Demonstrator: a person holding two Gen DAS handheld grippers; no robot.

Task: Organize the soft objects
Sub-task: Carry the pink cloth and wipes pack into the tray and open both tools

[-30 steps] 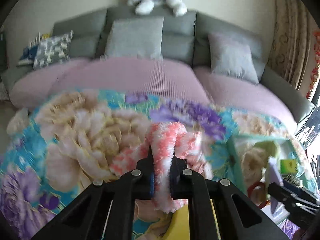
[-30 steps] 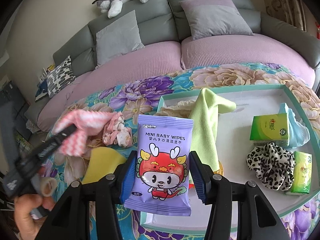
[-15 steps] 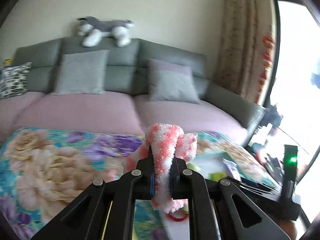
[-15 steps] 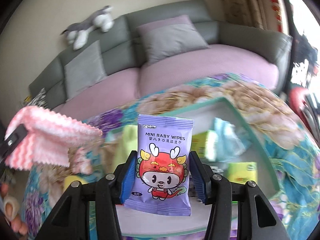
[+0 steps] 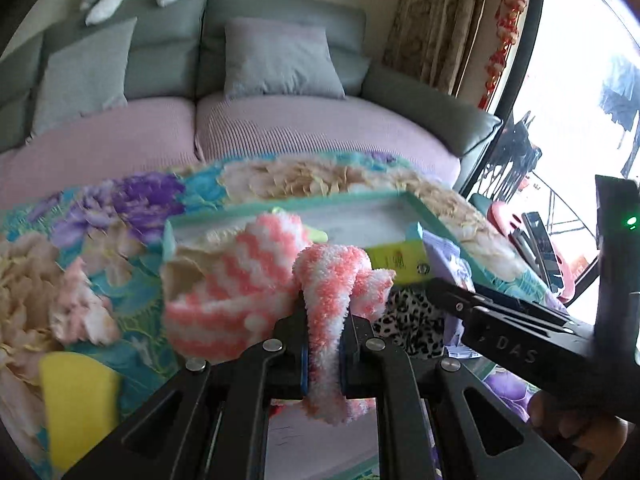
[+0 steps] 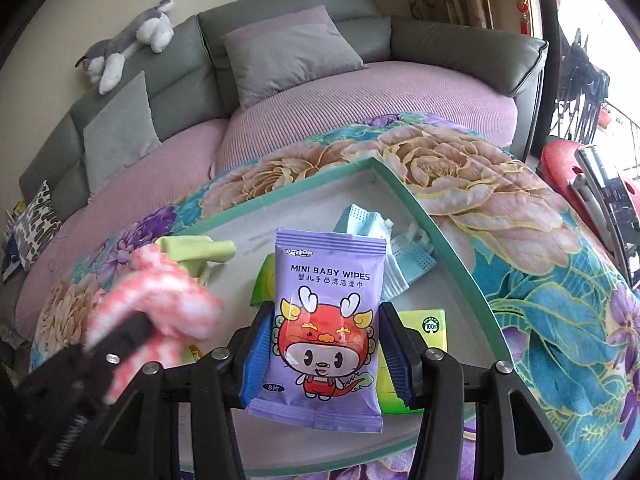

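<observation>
My left gripper (image 5: 323,336) is shut on a fluffy pink-and-white striped cloth (image 5: 256,280) and holds it above the near left part of the green-rimmed white tray (image 5: 312,204). It also shows in the right wrist view (image 6: 160,300). My right gripper (image 6: 326,356) is shut on a purple pack of mini baby wipes (image 6: 326,320), held upright over the tray (image 6: 440,240). In the tray lie a green cloth (image 6: 200,252), a blue face mask (image 6: 384,248), green tissue packs (image 6: 424,328) and a leopard scrunchie (image 5: 412,320).
The tray sits on a floral blanket (image 6: 500,184) in front of a grey-and-pink sofa (image 6: 320,92) with cushions and a plush dog (image 6: 128,44). A yellow cloth (image 5: 76,400) and a pink item (image 5: 80,308) lie on the blanket left of the tray.
The left gripper has carried the striped cloth right, from over the blanket to over the tray. The right gripper keeps the wipes and has shifted over the tray's right side.
</observation>
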